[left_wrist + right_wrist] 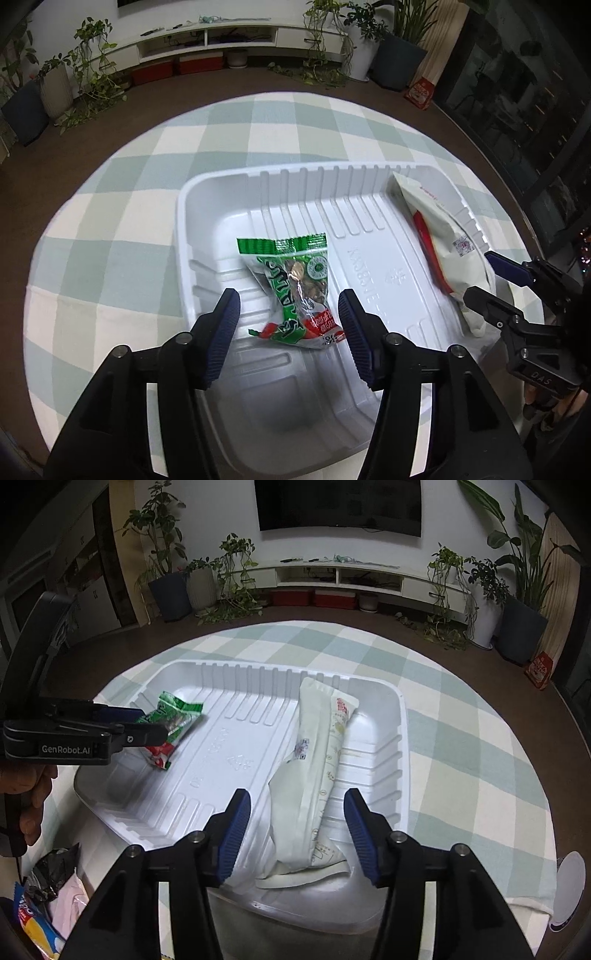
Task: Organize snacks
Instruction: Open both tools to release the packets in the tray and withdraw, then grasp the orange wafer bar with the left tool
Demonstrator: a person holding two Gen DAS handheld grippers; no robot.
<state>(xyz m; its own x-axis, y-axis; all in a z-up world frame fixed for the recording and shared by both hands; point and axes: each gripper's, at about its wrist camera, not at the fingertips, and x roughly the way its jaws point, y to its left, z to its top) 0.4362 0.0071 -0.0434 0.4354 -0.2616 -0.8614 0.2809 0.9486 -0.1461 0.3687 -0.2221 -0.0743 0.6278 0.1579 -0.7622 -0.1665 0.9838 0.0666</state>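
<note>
- My left gripper has its jaws apart, and they hold nothing; its blue pads do not touch the packet.
- The green snack packet lies flat between these two fingers, on the floor of the white tray.
- My right gripper is also parted, with no grip on anything.
- The long cream packet lies between its fingers and reaches away from them, along the tray's right wall.
- The tray rests on a checked cloth.
- Left of and below my right gripper, outside the tray, more snack bags lie in a heap.
</note>
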